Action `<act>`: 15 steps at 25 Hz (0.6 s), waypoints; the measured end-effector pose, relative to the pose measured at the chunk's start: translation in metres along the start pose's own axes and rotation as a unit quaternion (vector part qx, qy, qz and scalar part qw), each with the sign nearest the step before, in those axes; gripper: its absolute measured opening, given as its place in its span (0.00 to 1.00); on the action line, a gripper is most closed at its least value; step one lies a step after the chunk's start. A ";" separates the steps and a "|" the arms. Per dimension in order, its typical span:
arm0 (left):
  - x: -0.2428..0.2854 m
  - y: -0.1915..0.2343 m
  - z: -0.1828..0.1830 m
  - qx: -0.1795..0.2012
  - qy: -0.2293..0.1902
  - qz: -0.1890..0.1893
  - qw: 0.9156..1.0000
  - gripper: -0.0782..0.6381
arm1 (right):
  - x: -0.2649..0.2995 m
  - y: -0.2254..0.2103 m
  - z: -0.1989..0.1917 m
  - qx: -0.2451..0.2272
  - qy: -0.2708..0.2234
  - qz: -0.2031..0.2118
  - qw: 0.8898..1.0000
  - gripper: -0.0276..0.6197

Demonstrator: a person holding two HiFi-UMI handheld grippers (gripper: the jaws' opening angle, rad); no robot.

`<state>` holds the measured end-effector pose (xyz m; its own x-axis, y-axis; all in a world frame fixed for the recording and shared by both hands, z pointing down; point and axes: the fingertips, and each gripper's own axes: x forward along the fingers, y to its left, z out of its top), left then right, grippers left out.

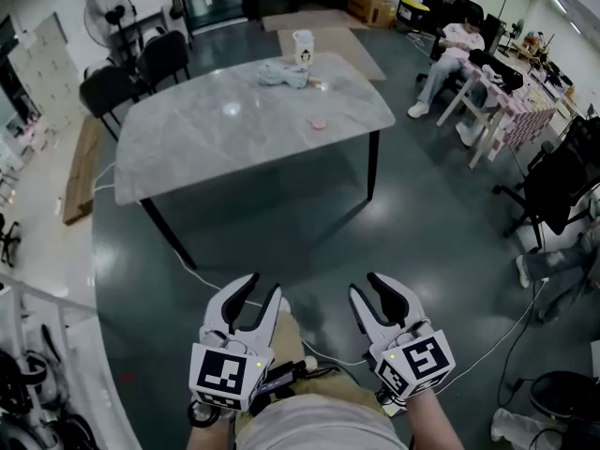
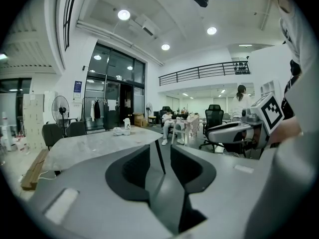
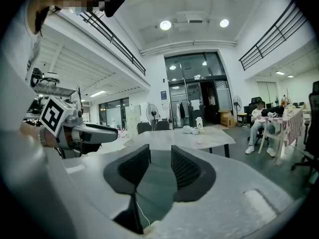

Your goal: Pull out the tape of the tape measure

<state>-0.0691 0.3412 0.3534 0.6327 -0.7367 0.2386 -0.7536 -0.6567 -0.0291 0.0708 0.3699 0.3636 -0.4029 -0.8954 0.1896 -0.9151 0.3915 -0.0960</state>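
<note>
A small pink round object [image 1: 319, 123], perhaps the tape measure, lies on the grey marble table [image 1: 216, 120] well ahead of me; the right gripper view shows it too [image 3: 200, 142]. I cannot tell what it is for sure. My left gripper [image 1: 262, 287] and right gripper [image 1: 366, 286] hang side by side over the dark floor, far short of the table. Both are open with nothing between their jaws. The left gripper [image 2: 160, 151] points at the table's near corner. The right gripper [image 3: 160, 151] points at the table [image 3: 174, 138] as well.
A white cup [image 1: 303, 47] and a crumpled white cloth [image 1: 283, 73] sit at the table's far side. Black chairs [image 1: 108, 87] and a fan [image 1: 111, 15] stand at the far left. A person sits at the right [image 1: 450, 59]. A white cable [image 1: 487, 345] runs across the floor.
</note>
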 end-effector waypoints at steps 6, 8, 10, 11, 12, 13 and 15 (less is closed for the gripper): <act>0.022 0.006 0.000 0.007 -0.001 -0.012 1.000 0.29 | 0.012 -0.010 -0.002 0.001 -0.003 -0.007 1.000 0.25; 0.032 0.008 0.005 0.009 -0.004 -0.017 1.000 0.29 | 0.017 -0.016 -0.002 0.002 -0.003 -0.011 1.000 0.25; 0.043 0.012 0.009 0.011 -0.009 -0.024 1.000 0.29 | 0.026 -0.023 0.000 0.002 -0.003 -0.015 1.000 0.25; 0.049 0.015 0.011 0.012 -0.010 -0.026 1.000 0.29 | 0.031 -0.027 0.002 0.002 -0.004 -0.016 1.000 0.25; 0.055 0.019 0.011 0.012 -0.010 -0.027 1.000 0.29 | 0.036 -0.030 0.005 0.001 -0.004 -0.017 1.000 0.25; 0.061 0.024 0.011 0.011 -0.009 -0.027 1.000 0.29 | 0.042 -0.033 0.007 0.001 -0.004 -0.017 1.000 0.25; 0.073 0.034 0.012 0.009 -0.009 -0.029 1.000 0.29 | 0.054 -0.039 0.011 -0.001 -0.004 -0.018 1.000 0.25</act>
<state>-0.0459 0.2632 0.3579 0.6780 -0.7005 0.2230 -0.7128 -0.7005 -0.0332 0.0844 0.3037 0.3672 -0.3704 -0.9101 0.1859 -0.9288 0.3601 -0.0877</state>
